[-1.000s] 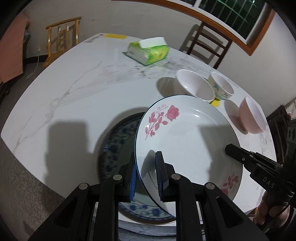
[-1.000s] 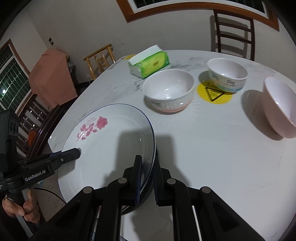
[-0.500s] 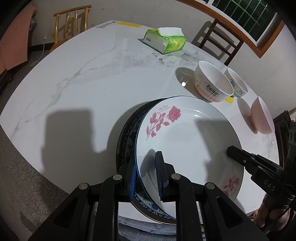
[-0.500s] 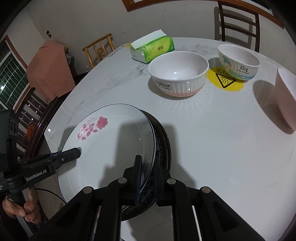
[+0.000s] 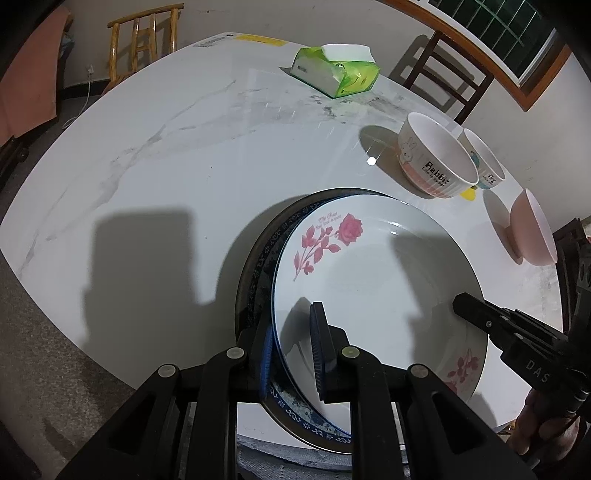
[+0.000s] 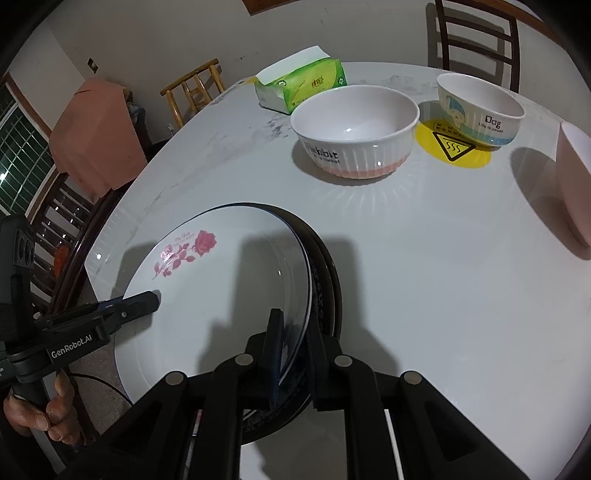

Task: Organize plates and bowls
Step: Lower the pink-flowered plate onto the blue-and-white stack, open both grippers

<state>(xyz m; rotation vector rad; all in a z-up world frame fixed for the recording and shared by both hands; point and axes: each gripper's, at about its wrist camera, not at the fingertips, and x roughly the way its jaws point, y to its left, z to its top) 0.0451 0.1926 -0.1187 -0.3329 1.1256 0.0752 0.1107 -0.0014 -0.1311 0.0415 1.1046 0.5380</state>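
A white plate with pink roses [image 5: 373, 266] [image 6: 221, 280] lies on top of a blue-patterned plate [image 5: 266, 258] [image 6: 321, 273] near the table's front edge. My left gripper [image 5: 291, 347] is shut on the rose plate's near rim. My right gripper [image 6: 295, 350] is shut on the opposite rim. Each gripper shows in the other's view, the right one [image 5: 491, 325] and the left one [image 6: 122, 310]. A white "Rabbit" bowl [image 6: 354, 129] [image 5: 436, 158], a "Dog" bowl [image 6: 480, 107] [image 5: 484, 158] and a pink bowl [image 6: 572, 177] [image 5: 532, 229] stand beyond.
A green tissue pack [image 5: 336, 70] [image 6: 303, 85] lies at the far side of the white marble table [image 5: 166, 166]. A yellow warning sticker [image 6: 454, 147] is under the Dog bowl. Chairs [image 5: 147, 37] [image 6: 476, 33] stand around the table.
Both grippers have lowered the rose plate onto the blue-patterned plate; the blue plate is now almost fully covered. The bowls appear closer.
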